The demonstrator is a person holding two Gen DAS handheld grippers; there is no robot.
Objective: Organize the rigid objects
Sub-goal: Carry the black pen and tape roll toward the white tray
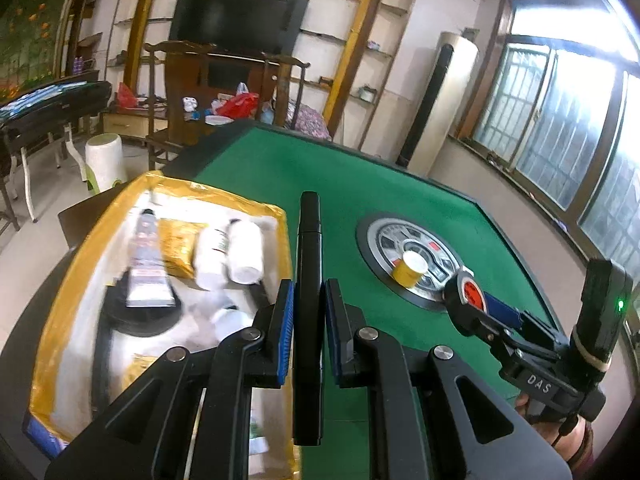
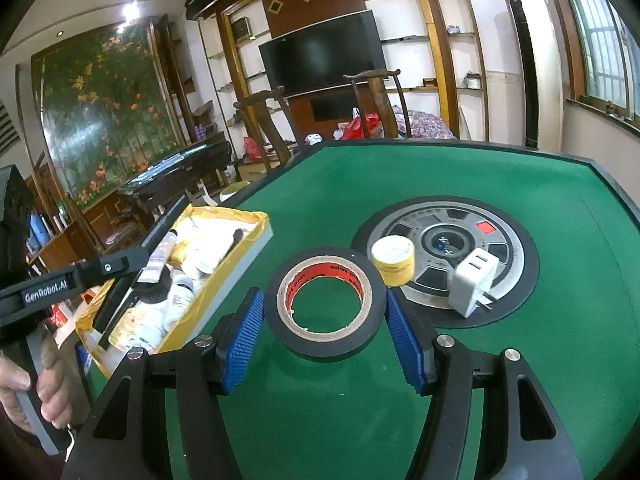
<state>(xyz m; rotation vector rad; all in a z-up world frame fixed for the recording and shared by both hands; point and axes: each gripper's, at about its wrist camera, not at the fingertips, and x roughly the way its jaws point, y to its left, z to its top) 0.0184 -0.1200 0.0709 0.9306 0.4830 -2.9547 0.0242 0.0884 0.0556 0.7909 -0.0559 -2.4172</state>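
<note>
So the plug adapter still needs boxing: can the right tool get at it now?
Probably not yet. The right tool is shut on the black tape roll; the white plug adapter stands unobstructed just beyond, beside the yellow roll.

Black television (image 2: 322, 54) on far wall, between gold-trimmed shelves (image 2: 416, 12). Two dark wooden chairs (image 2: 376, 96) just beyond desk's far edge. Red plastic bag (image 1: 240, 104) among clutter on low cabinet under television. Tall cream air conditioner (image 2: 530, 64) upright in corner, near barred window (image 1: 560, 120). Flower mural (image 2: 108, 112) on left wall; dark piano-like piece (image 2: 176, 176) in front of it. White stool (image 1: 105, 162) on floor beside desk. Ceiling lamp (image 2: 130, 10) lit.
</note>
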